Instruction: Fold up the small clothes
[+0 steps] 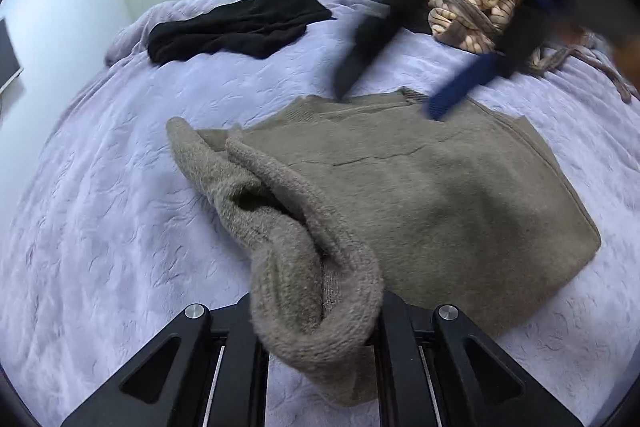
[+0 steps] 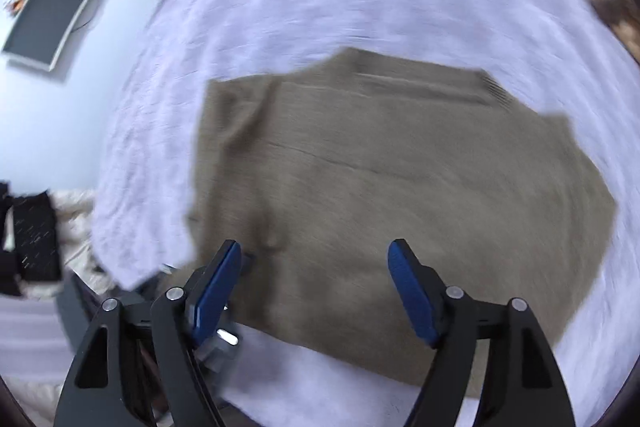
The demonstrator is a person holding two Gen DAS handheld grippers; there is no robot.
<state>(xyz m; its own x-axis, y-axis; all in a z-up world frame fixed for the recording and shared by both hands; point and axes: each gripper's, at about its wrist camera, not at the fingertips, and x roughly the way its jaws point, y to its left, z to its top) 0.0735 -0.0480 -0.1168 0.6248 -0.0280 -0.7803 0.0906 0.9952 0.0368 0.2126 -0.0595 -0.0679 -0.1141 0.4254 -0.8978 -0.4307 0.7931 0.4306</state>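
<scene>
While my left gripper (image 1: 316, 343) pinches the sleeve (image 1: 280, 227) to fold it over the sweater (image 2: 400, 187), my right gripper (image 2: 316, 291) hangs spread, empty.

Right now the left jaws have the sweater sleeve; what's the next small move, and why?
Probably carry the sleeve across and lay it on the sweater body. The left gripper is shut on the sleeve's cuff, the body lies flat on the bedspread, and the right gripper is open and empty above it.
</scene>
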